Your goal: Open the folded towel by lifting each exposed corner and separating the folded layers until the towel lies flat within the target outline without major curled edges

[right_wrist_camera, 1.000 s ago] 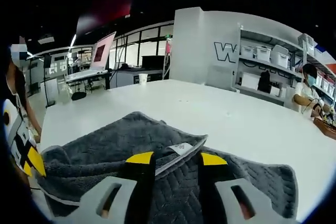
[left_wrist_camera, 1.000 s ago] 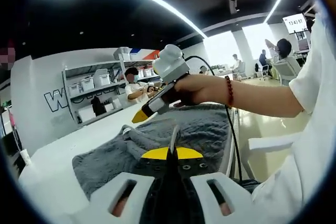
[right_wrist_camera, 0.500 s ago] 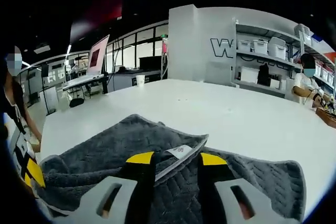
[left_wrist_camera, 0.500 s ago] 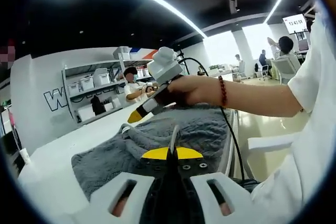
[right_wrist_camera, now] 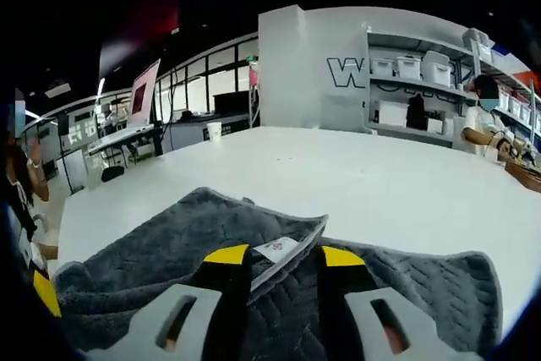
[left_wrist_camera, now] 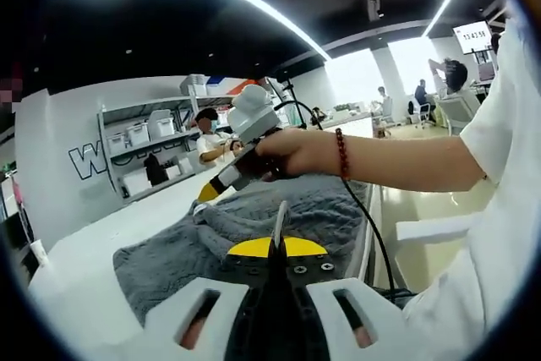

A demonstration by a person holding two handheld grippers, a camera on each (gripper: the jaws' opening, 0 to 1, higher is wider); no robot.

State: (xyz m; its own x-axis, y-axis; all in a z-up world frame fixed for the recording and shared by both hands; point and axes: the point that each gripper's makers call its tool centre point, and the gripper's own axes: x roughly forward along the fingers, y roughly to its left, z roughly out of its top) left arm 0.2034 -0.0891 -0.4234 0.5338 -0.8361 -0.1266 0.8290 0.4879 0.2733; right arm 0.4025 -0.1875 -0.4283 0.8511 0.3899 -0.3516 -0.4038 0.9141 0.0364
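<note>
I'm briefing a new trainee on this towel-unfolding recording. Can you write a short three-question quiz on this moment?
1. True or false: the left hand-held gripper is shut on an edge of the grey towel.
2. What lies between the jaws of the right hand-held gripper? A) a cup B) the towel's edge with its white label C) a cable
3. Fill in: the towel lies on a ____ table.

Key: 1 true, its jaws stand pressed together on a thin edge. 2 B, the jaws stand apart around that edge. 3 white.
</note>
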